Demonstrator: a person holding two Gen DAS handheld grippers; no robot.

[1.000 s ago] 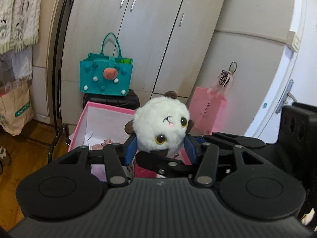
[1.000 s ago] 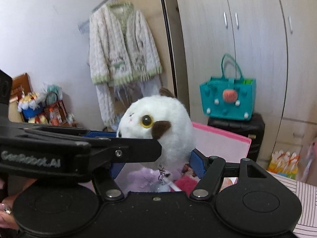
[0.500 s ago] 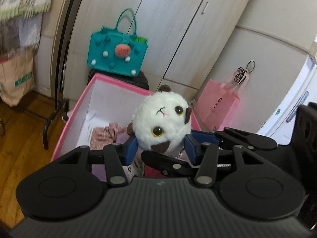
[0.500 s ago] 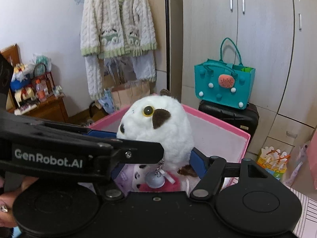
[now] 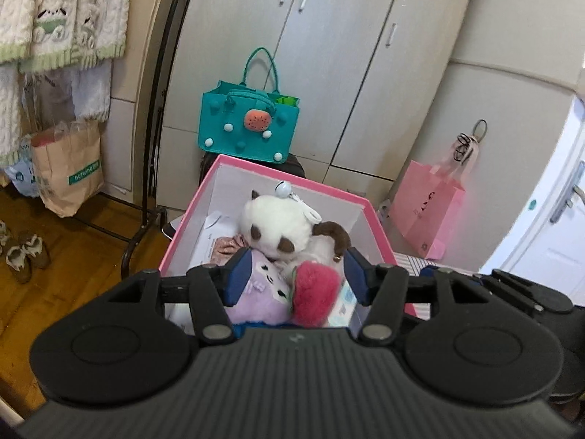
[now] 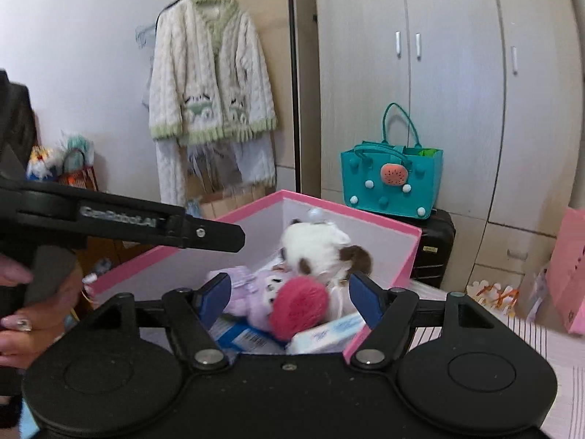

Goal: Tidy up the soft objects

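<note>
White plush toy (image 5: 289, 226) now lies inside the pink box (image 5: 376, 219), toward the far wall, on top of the other contents: a lilac plush (image 5: 259, 292) and a red-pink fuzzy ball (image 5: 316, 292) nearer the camera.

Left hand-held gripper (image 5: 292, 280): jaws have just been opening; blue pads stand apart over the box, nothing pressed between them. Right hand-held gripper (image 6: 289, 298): jaws wide, pads clear of the toys. Neither holds anything.

Risks (judgement):
1. Toy sits high on the pile, on soft, uneven support. It could roll toward the right wall or slump when either gripper withdraws.
2. Its keychain bell (image 5: 283, 187) and white loop lie loose at the top; a pad passing close could snag them and drag the toy back out.
3. Box looks fairly full in front; the ball could be nudged over the near rim.

Orientation: toy is tipped on its side or back, bell end toward the far wall, brown tail or ear (image 5: 334, 232) toward the right. Long axis runs roughly from far-left to near-right in the left wrist view. Face direction cannot be read.
</note>
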